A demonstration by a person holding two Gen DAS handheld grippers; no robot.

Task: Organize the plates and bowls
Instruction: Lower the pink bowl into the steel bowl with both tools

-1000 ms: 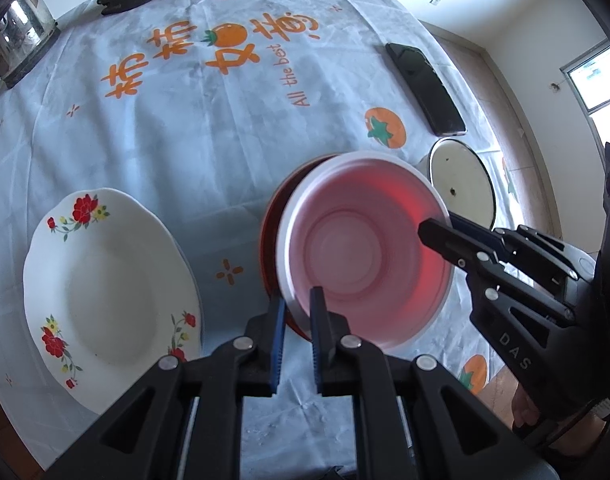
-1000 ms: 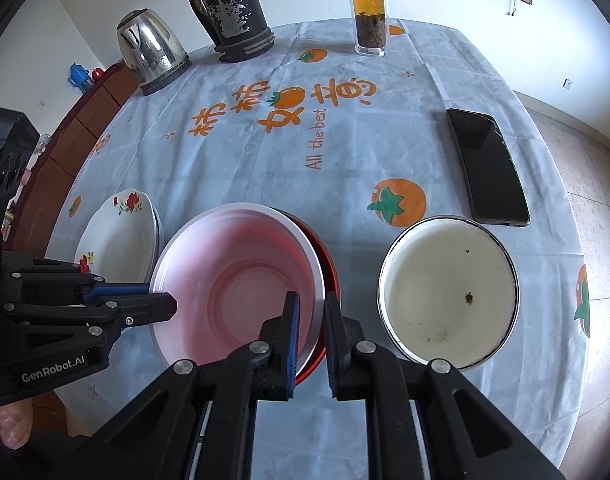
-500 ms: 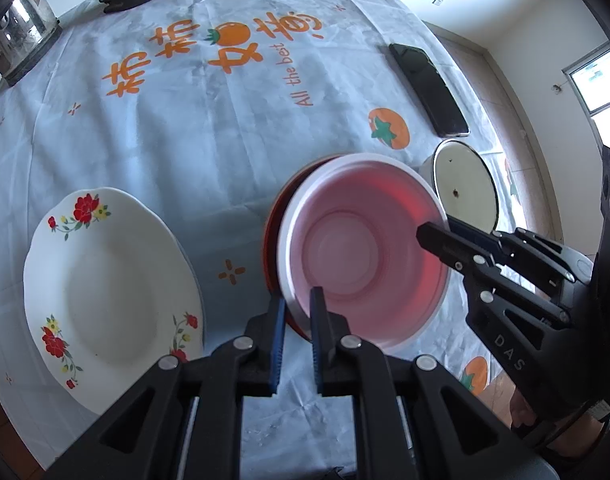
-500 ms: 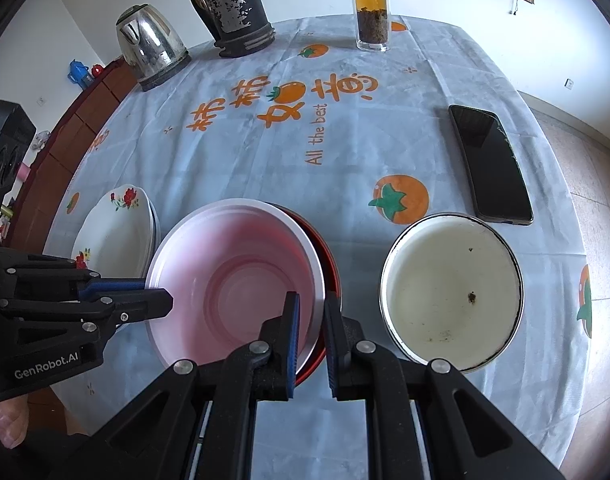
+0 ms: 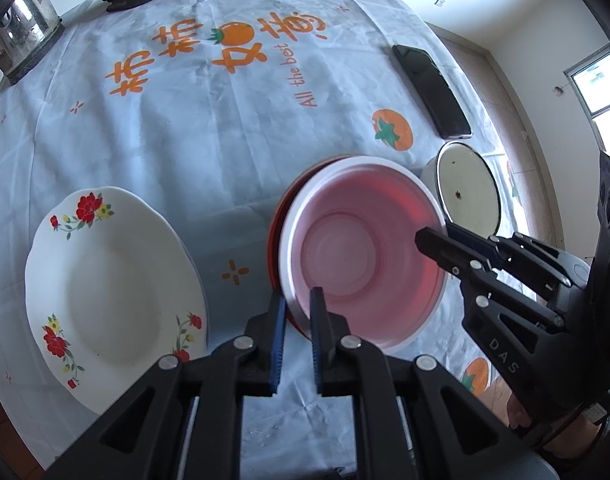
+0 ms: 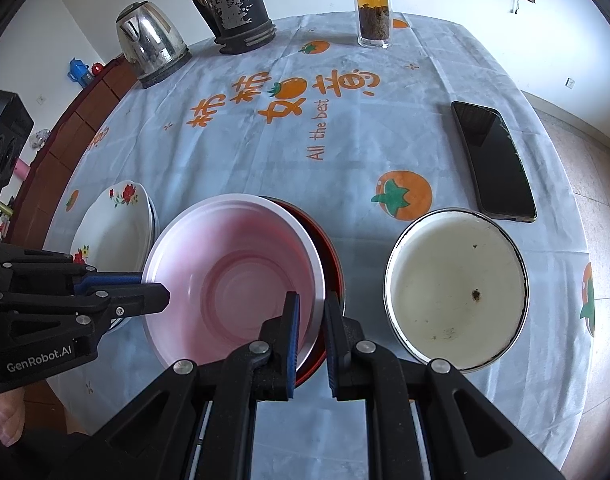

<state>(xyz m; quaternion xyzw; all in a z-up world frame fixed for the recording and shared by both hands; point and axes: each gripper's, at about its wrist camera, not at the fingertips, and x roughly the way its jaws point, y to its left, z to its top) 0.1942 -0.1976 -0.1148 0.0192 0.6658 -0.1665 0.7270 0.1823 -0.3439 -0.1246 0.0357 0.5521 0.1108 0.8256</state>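
— Where is the pink bowl (image 5: 365,256) found?

— It is seen at centre right of the left wrist view and at lower centre of the right wrist view, nested in a red bowl (image 6: 329,252) whose rim shows behind it, over the desk (image 5: 209,132) with its orange-printed cloth.

— How is the left tool (image 5: 297,308) set?

— Its jaws are closed on the near rim of the pink bowl, one blue pad inside the wall and one outside. In the right wrist view the same tool is seen at the left edge, clamped on the bowl's left rim.

— And the right tool (image 6: 310,308)?

— It is likewise closed on the pink bowl's rim, at the bowl's right side, with the wall pinched between the pads. The red bowl's rim lies just beside the outer pad; whether it is caught too cannot be told.

— What else is laid out?

— A flowered white plate (image 5: 109,284) is seen at lower left of the left wrist view, apart from the bowls. A white enamel bowl (image 6: 457,288) with a dark rim stands just right of the red bowl, and a black phone (image 6: 493,160) lies beyond it. A steel kettle (image 6: 151,44), a dark jug (image 6: 233,4) and a glass of tea (image 6: 373,4) are placed along the far edge.
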